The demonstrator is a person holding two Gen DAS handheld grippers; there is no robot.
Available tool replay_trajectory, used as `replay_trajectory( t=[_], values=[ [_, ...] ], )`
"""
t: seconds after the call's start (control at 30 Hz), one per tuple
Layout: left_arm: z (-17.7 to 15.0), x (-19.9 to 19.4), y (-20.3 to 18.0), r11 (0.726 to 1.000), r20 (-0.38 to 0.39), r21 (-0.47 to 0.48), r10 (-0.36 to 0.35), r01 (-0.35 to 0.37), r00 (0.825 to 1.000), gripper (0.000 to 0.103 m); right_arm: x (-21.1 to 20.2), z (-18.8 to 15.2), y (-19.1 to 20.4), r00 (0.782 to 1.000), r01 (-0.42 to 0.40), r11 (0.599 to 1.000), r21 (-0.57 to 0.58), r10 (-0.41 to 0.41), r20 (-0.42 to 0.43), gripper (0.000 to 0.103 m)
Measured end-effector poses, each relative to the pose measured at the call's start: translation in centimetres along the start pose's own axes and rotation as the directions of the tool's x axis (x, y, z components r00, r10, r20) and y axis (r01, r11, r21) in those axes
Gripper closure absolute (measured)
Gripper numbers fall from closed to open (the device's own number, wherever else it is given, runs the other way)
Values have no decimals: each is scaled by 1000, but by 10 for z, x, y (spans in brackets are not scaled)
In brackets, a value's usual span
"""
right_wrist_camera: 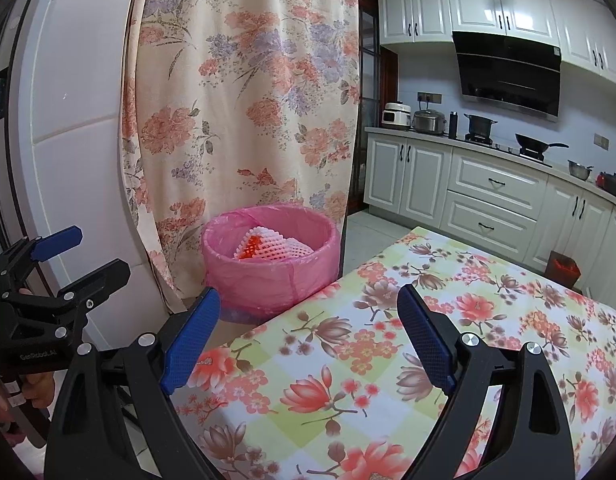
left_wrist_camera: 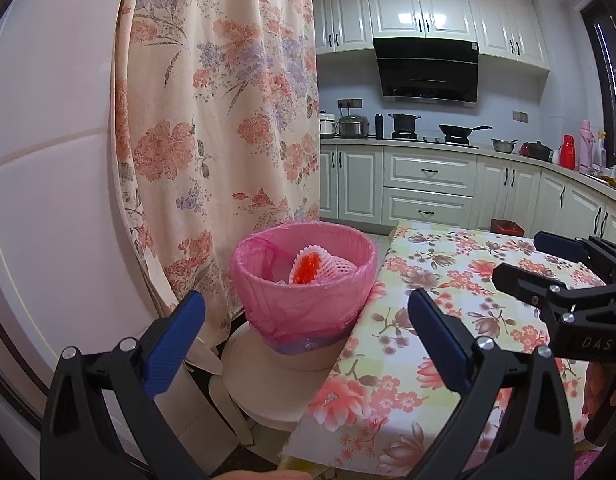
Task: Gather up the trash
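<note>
A bin lined with a pink bag (left_wrist_camera: 268, 292) stands on a white stool (left_wrist_camera: 268, 380) beside the table's left edge. Inside it lies a white foam net (left_wrist_camera: 335, 266) around something orange-red (left_wrist_camera: 306, 268). My left gripper (left_wrist_camera: 305, 294) is open in front of the bin, with nothing between its blue pads. Open and holding nothing too, my right gripper (right_wrist_camera: 308, 289) hovers over the floral tablecloth (right_wrist_camera: 347, 360), and the bin (right_wrist_camera: 264, 280) with the foam net (right_wrist_camera: 280, 246) lies ahead to its left. Each gripper shows in the other's view: the right gripper (left_wrist_camera: 516, 254) and the left gripper (right_wrist_camera: 104, 248).
A floral curtain (left_wrist_camera: 220, 100) hangs right behind the bin, next to a pale door (left_wrist_camera: 48, 160). Kitchen cabinets (left_wrist_camera: 427, 184) and a counter with pots run along the back wall. A small red box (right_wrist_camera: 563, 270) sits on the floor beyond the table.
</note>
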State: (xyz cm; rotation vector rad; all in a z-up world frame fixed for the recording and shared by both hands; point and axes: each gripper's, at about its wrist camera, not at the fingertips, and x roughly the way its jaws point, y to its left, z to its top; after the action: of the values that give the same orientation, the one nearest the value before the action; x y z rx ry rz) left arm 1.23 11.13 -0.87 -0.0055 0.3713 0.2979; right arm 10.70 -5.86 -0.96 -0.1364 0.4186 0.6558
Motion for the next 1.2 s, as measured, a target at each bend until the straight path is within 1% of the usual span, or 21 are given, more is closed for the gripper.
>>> replay_trajectory(
  t=[0.23,1.2],
  values=[
    [0,0,0,1000,-1,-2,0,0,1000,5,-2,1,-5,1000,-6,1000,26,6,8,18],
    [4,0,2,999,2,-23,-23,23,1000,5,-2,0,-3,1000,-16,999,28,16,5,18]
  ],
)
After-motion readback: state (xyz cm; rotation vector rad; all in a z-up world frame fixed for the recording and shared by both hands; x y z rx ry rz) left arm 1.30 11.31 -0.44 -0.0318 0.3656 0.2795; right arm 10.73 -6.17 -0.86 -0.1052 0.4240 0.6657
